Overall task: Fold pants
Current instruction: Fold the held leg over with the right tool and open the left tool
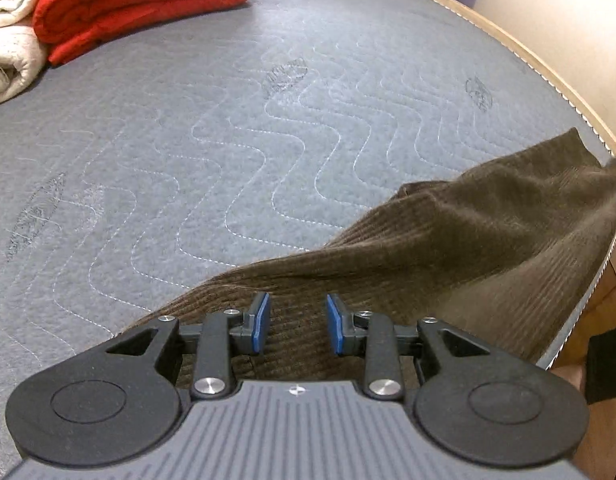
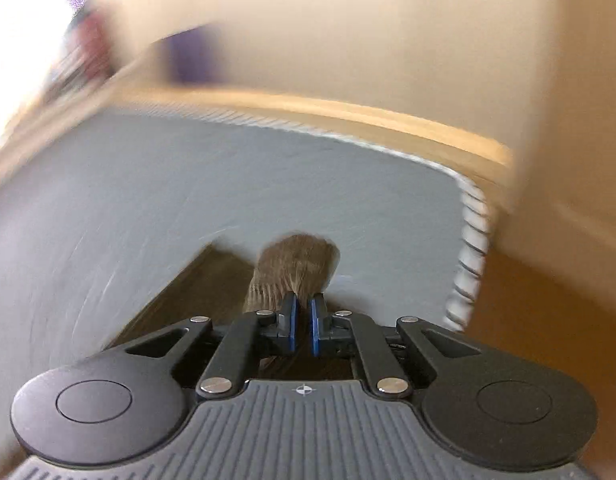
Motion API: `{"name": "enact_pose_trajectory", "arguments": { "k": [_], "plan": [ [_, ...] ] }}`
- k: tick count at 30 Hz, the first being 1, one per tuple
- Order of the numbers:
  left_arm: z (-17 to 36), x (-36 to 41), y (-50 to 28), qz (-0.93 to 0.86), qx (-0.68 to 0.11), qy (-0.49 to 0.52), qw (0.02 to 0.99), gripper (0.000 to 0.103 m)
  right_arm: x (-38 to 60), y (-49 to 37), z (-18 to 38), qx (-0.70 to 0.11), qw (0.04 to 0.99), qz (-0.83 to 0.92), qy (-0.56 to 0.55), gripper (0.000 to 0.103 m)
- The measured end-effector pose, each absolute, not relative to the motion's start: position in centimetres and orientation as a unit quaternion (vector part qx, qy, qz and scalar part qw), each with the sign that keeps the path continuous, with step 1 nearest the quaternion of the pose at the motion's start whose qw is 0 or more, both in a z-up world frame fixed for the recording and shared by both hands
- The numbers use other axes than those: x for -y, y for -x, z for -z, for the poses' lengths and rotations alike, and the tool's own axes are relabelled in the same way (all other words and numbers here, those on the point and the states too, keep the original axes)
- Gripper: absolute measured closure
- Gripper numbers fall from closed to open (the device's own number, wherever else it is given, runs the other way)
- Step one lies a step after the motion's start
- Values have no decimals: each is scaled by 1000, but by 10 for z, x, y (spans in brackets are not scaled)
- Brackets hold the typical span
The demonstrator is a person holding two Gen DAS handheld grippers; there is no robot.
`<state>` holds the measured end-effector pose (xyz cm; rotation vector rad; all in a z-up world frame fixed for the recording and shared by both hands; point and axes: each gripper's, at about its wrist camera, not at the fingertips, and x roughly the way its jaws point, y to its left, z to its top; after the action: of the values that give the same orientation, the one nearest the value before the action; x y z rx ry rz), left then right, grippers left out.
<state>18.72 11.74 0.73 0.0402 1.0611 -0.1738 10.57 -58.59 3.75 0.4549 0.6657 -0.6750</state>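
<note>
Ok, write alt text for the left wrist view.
The left gripper, jaws open, hovers over brown corduroy pants spread on a grey quilted mattress. A folded red blanket and cream towels sit at the far corner.

A grey quilted bed (image 1: 236,128) with wavy stitching carries brown corduroy pants (image 1: 448,248) at its near right edge. A folded red blanket (image 1: 140,0) and rolled white towels (image 1: 12,40) lie at its far left corner.
</note>
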Motion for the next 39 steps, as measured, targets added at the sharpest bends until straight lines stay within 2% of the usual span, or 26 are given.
{"name": "enact_pose_trajectory", "arguments": {
  "k": [4, 5, 7, 9, 10, 11, 13, 15, 19, 22, 24, 26, 28, 32, 39],
  "plan": [
    [-4, -115, -186, 86, -509, -23, 856, 66, 635, -65, 11, -370, 753, 378, -392, 95],
    [-3, -115, -185, 86, -511, -24, 855, 65, 641, -56, 22, -367, 732, 382, -427, 91],
    [-1, -118, -184, 83, -515, -21, 853, 64, 649, -49, 28, -352, 725, 370, -463, 90],
    [0, -123, -182, 79, -518, -16, 852, 64, 648, -52, 24, -344, 737, 364, -454, 80],
    [0, -126, -182, 75, -519, -12, 852, 64, 649, -54, 21, -339, 743, 362, -449, 69],
    [0, -130, -181, 70, -520, -7, 851, 64, 649, -56, 20, -335, 748, 360, -446, 66],
    [1, -137, -179, 59, -523, 1, 850, 63, 651, -64, 23, -336, 752, 358, -441, 66],
    [3, -144, -177, 48, -526, 5, 849, 63, 647, -72, 22, -348, 758, 354, -422, 95],
    [3, -152, -173, 38, -527, 10, 849, 63, 642, -71, 1, -307, 773, 412, -371, 95],
    [2, -156, -171, 38, -525, 9, 850, 58, 644, -76, 11, -350, 735, 445, -373, 92],
    [2, -159, -169, 36, -525, 11, 850, 58, 641, -75, 7, -353, 708, 509, -339, 85],
    [1, -162, -170, 34, -523, 14, 851, 58, 637, -76, -11, -312, 719, 534, -318, 82],
    [1, -163, -172, 32, -523, 17, 852, 58, 629, -89, -27, -280, 760, 502, -303, 81],
    [2, -162, -174, 28, -523, 15, 851, 57, 597, -147, -35, -280, 864, 321, -267, 65],
    [6, -160, -180, 28, -527, 11, 849, 56, 560, -220, 6, -365, 868, 225, -249, 64]
  ]
}}
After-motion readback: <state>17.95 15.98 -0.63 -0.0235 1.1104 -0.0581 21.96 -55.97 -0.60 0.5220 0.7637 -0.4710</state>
